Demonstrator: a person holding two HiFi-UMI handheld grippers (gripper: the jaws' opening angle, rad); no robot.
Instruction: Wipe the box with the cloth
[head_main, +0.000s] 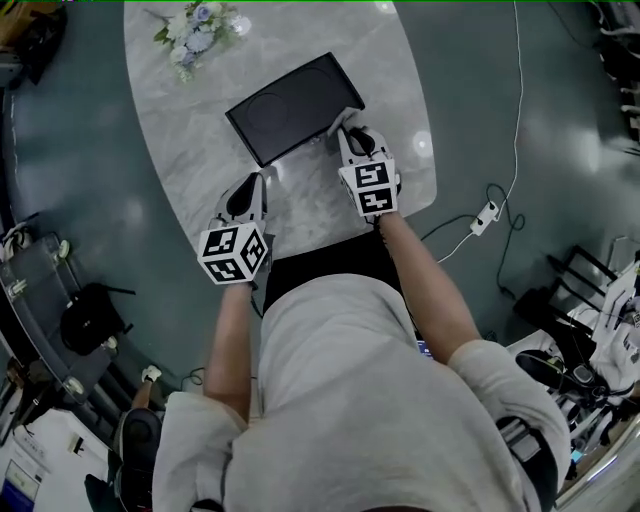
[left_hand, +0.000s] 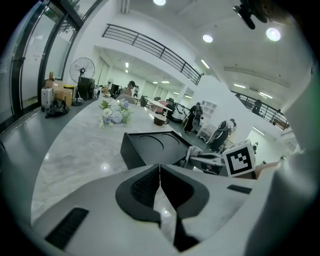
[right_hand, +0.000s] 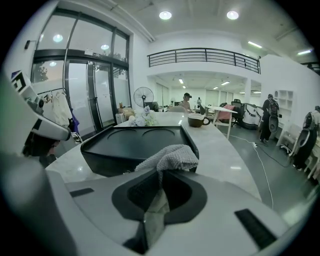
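Observation:
A flat black box (head_main: 290, 105) with two round recesses in its lid lies on the marble table (head_main: 200, 150). My right gripper (head_main: 346, 130) is at the box's near right corner, shut on a grey knitted cloth (right_hand: 172, 157). The cloth bunches up out of the jaws and rests against the box's near edge (right_hand: 135, 165). My left gripper (head_main: 264, 178) hovers over the table a little short of the box's near left side. In the left gripper view its jaws (left_hand: 160, 171) are shut with nothing between them, and the box (left_hand: 152, 147) lies just ahead.
A bunch of pale flowers (head_main: 195, 28) lies at the table's far end, beyond the box. A brown cup (right_hand: 199, 120) stands further along the table. On the floor to the right run a white cable and a power strip (head_main: 485, 215). Bags and gear crowd the floor at both sides.

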